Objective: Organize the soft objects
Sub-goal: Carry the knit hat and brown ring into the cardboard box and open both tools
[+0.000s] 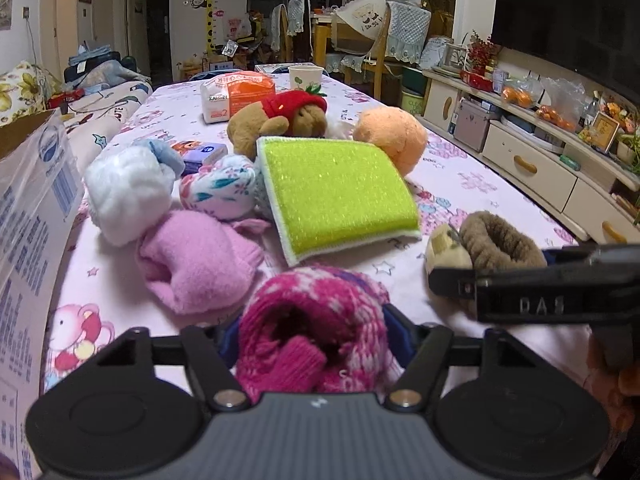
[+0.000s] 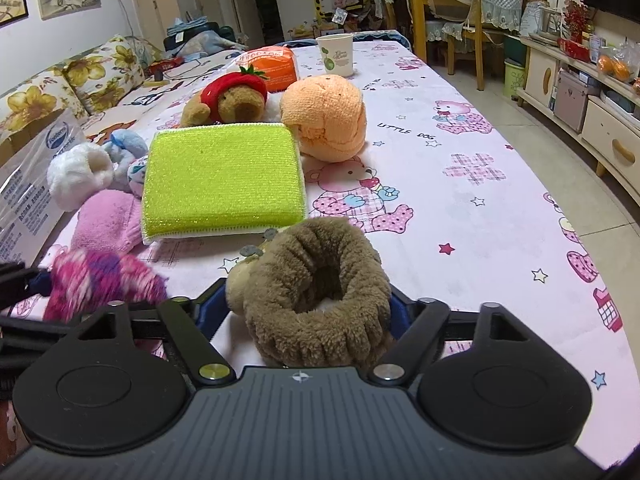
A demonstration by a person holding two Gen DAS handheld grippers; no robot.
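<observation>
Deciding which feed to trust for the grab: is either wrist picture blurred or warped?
Left wrist view: sharp on the magenta knit sock; fisheye bends the edges. Right wrist view: brown fuzzy sock and green sponge are sharp, but the magenta sock at lower left is motion-smeared; the table edge curves.

The left gripper (image 1: 314,336) straddles the magenta knitted sock (image 1: 316,328), blue pads against its sides; the right gripper (image 2: 316,308), just right of that sock, brackets the brown fuzzy sock (image 2: 316,292).
</observation>
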